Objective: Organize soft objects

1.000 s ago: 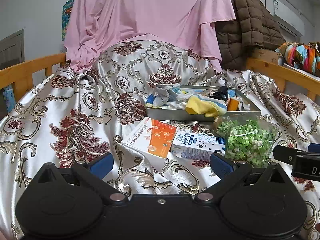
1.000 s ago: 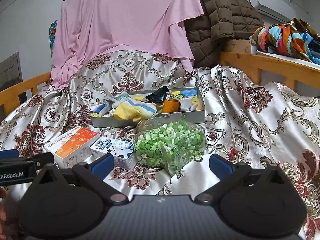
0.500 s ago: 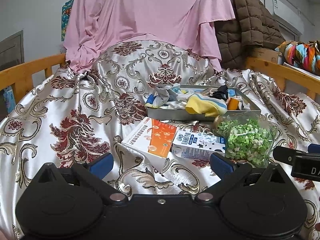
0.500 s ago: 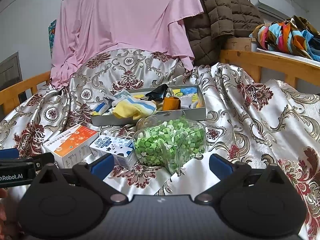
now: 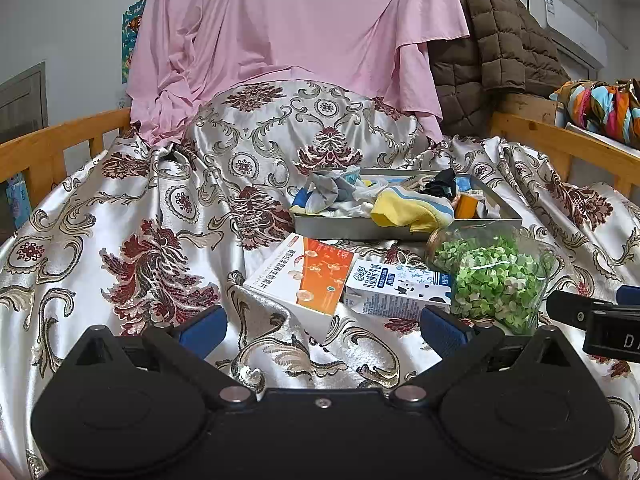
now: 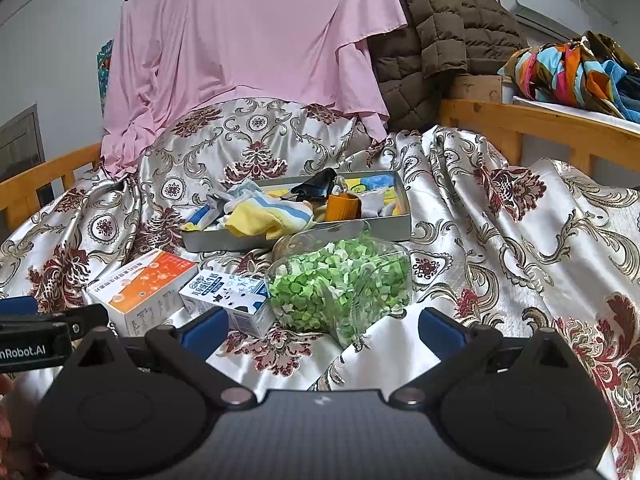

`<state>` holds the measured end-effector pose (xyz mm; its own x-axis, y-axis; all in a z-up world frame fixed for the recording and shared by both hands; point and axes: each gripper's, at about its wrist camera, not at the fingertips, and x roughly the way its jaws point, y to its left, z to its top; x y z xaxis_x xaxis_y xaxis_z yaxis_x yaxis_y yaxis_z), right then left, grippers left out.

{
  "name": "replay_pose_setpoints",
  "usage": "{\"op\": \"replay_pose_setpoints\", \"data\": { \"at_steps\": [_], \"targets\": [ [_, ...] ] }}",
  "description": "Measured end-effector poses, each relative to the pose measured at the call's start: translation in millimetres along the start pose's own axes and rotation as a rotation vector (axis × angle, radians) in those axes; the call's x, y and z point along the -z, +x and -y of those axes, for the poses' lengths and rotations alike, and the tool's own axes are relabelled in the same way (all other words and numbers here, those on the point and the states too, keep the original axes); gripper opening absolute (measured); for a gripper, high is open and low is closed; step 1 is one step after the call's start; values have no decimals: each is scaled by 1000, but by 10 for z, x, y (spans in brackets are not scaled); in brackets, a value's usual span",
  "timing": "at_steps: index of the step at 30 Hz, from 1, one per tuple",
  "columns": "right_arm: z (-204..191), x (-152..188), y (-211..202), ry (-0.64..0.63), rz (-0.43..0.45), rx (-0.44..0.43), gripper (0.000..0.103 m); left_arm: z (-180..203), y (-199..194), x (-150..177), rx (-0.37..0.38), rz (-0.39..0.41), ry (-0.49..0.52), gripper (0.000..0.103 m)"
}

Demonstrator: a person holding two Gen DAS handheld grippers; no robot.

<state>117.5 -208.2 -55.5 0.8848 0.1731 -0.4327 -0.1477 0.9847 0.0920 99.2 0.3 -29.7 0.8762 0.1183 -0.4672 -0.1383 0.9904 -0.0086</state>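
A grey tray (image 5: 360, 229) (image 6: 384, 226) sits on the patterned bedspread, filled with socks and small cloths. A yellow-and-blue striped sock (image 5: 412, 210) (image 6: 268, 216) drapes over its front wall, beside an orange cup (image 6: 342, 207). In front of the tray lie an orange-and-white box (image 5: 306, 276) (image 6: 140, 288), a milk carton (image 5: 396, 290) (image 6: 228, 296) and a clear jar of green bits (image 5: 492, 276) (image 6: 340, 280). My left gripper (image 5: 322, 326) hovers open, short of the boxes. Just before the jar, my right gripper (image 6: 322, 326) is also open with nothing held.
A pink cloth (image 5: 296, 32) hangs at the back over a mound of bedspread, with a brown quilted coat (image 5: 492, 52) beside it. Wooden bed rails (image 5: 52, 148) (image 6: 540, 124) run along both sides. Colourful fabric (image 6: 576, 72) is piled beyond the right rail.
The right gripper has edged slightly forward toward the jar. The left gripper view is almost unchanged. Both stay open.
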Motion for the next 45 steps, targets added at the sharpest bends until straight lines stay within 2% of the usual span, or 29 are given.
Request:
{"op": "replay_pose_setpoints", "data": {
  "at_steps": [45],
  "targets": [
    [-19,10,-3,0,1,1,103,-19,15,24,0,-10,1,102]
  ]
}}
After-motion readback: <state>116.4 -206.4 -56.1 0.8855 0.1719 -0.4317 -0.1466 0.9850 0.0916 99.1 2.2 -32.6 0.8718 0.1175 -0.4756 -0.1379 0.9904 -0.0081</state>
